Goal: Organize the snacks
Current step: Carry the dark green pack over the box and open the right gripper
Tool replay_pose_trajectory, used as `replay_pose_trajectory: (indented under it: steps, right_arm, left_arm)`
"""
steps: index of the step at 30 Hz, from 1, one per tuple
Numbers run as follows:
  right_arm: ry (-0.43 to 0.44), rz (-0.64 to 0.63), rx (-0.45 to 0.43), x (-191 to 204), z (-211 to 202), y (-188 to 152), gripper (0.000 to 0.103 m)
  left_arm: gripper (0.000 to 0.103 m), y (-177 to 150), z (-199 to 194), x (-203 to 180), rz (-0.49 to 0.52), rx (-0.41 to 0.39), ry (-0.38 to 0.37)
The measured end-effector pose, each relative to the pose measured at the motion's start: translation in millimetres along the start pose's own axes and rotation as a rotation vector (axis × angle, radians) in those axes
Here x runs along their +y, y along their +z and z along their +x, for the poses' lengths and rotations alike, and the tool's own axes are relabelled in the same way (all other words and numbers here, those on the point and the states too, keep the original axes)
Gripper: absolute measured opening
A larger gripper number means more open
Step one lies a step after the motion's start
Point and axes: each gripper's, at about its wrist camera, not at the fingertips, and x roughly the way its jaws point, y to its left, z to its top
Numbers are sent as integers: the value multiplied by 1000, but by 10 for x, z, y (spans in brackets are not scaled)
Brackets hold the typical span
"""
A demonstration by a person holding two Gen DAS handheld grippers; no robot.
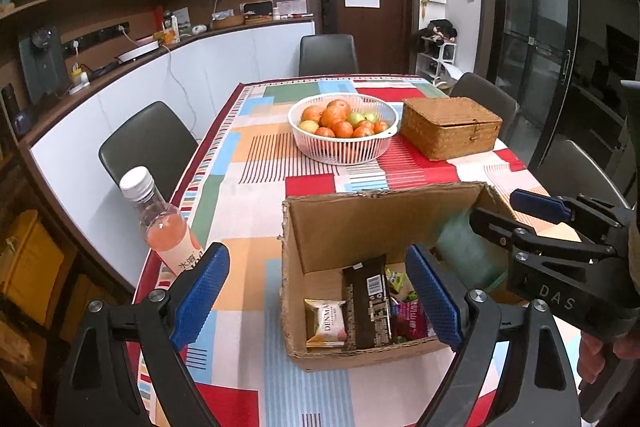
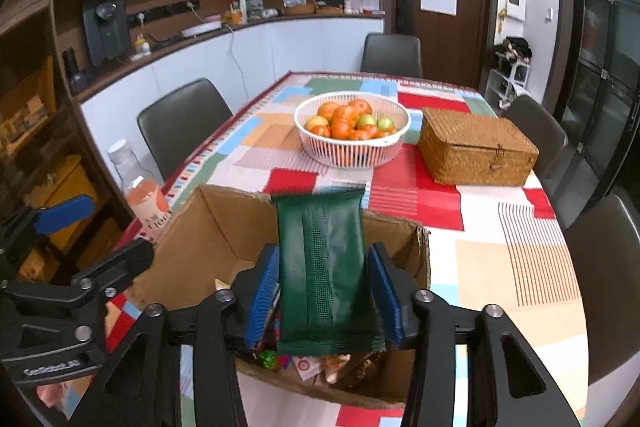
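An open cardboard box (image 1: 316,227) sits on the patterned tablecloth and holds several snack packets: a dark bar (image 1: 368,303), a pale Denmark-labelled packet (image 1: 325,323) and small bright wrappers. My right gripper (image 2: 326,299) is shut on a dark green snack packet (image 2: 324,267) and holds it over the box (image 2: 208,239). In the left wrist view the packet (image 1: 464,251) shows blurred inside the box's right side. My left gripper (image 1: 316,299) is open and empty, just in front of the box.
A bottle of pink drink (image 1: 160,223) stands at the table's left edge, close to my left finger. A white basket of fruit (image 1: 344,127) and a woven lidded box (image 1: 450,127) sit farther back. Grey chairs surround the table.
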Motion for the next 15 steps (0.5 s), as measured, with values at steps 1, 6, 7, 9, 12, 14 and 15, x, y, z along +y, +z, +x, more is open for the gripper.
replay_pose_trajectory:
  steps: [1, 6, 7, 9, 12, 14, 15]
  right_arm:
    - [-3, 4, 3, -7, 15, -9, 53]
    - [-8, 1, 10, 2, -13, -96, 56]
    - [-9, -1, 8, 18, -42, -119, 56]
    - [-11, -4, 0, 31, -119, -189, 57]
    - [-29, -13, -21, 45, -250, -299, 63]
    - [-44, -16, -35, 42, -354, -372, 64]
    - [-47, -13, -45, 40, -419, -413, 64]
  left_arm:
    - [90, 3, 5, 4, 2, 0, 4]
    - [90, -70, -83, 12, 3, -15, 15]
    - [90, -86, -109, 11, 4, -20, 17]
    - [93, -149, -194, -10, 16, -38, 24]
    - [95, -244, -342, -48, 39, -73, 49]
    - [97, -301, -451, -83, 51, -94, 57]
    - [99, -324, -492, -96, 54, -102, 56]
